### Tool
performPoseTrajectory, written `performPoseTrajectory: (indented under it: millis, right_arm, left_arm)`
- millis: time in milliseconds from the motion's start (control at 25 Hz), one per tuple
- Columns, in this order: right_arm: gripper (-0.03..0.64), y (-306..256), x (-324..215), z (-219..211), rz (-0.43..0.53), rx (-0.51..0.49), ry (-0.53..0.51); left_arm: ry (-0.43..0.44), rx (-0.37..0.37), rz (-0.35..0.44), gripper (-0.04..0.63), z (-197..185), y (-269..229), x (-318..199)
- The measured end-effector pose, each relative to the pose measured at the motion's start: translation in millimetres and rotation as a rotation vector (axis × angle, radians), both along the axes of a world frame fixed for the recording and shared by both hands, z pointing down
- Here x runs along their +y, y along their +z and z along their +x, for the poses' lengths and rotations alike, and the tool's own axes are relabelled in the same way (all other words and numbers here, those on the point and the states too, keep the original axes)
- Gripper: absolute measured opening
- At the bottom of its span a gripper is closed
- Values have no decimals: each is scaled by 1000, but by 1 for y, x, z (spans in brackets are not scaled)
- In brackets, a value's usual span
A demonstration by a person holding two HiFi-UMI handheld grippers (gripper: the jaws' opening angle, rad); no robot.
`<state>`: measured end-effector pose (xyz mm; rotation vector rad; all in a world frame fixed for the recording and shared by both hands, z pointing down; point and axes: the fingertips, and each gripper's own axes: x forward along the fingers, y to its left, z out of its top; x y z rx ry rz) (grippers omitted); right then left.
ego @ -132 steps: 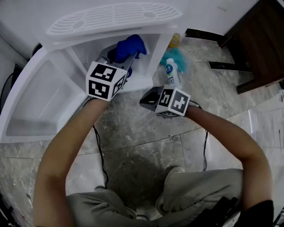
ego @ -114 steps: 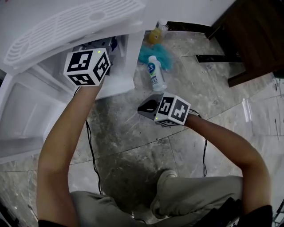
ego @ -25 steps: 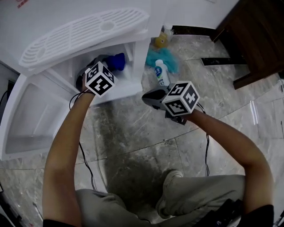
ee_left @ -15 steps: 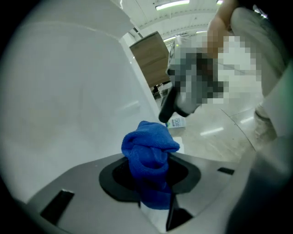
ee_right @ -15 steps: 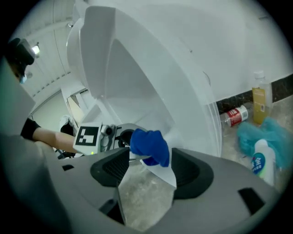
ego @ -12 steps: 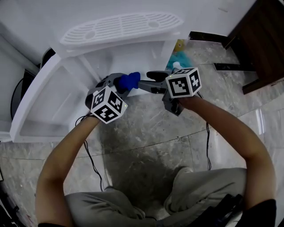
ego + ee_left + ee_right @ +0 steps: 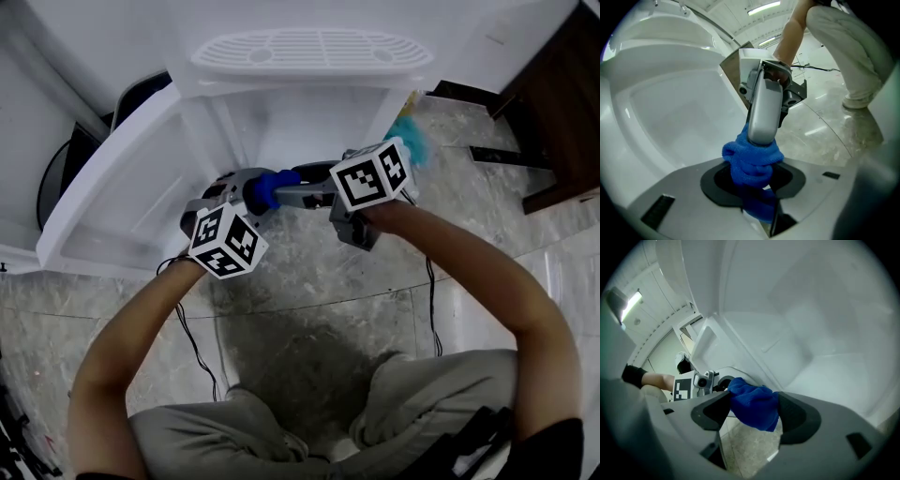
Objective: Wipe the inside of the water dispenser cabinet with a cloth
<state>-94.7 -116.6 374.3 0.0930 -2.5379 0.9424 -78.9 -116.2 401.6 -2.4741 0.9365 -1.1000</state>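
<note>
- nearest: pale trousers, soft woven fabric, above a grey veined stone floor that looks polished and hard.
- left gripper: grey plastic body w/ black rubbery pads. jaws part-closed and clamped on the cloth, which bulges out above the pads.
- cloth: blue, nubbly terry/microfibre, bunched into a soft knotty wad. it's in the air at the cabinet mouth, between the two grippers, not on any wall.
- right gripper: comes in from the right, pointing left. jaws have just been opening and stand wide, w/ the free end of the cloth between the pads; looks loose, not squeezed.
- step, as i read it: a handover or re-grip of the cloth, left to right. wiping itself isn't under way rn.
- next move prob calls for the right jaws to shut firmly on the wad before the left lets go, since the cloth is limp and will sag or slip. then carry it inside and press it flat on a wall.
- cabinet: white moulded plastic, smooth and glossy, rounded inner corners. should wipe easily, but corners need the wad pushed in.
- door: swung open to the left, same white plastic, shallow tray-like recess.
- far: slotted oval grille on top, ribbed white plastic.
- far right: fluffy teal thing on the floor, can't tell what. dark wood furniture beyond.
</note>
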Motion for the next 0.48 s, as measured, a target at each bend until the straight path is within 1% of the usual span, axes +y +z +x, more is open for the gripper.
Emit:
performPoseTrajectory:
  millis: [160, 240, 360, 480]
  right_arm:
    - [294, -2, 15, -6, -103, -26, -43]
    - [293, -2, 18, -5, -143, -39, -51]
    - [284, -1, 18, -1, -151, -36, -66]
    - [219, 2, 15, 1, -130, -9, -80]
  left_arm:
    - [75, 47, 50, 130, 9, -11, 9]
    - [94, 62, 55, 130, 11, -12, 10]
    - [108, 68, 44, 130, 15, -9, 11]
    - [98, 89, 17, 142, 16, -2, 9]
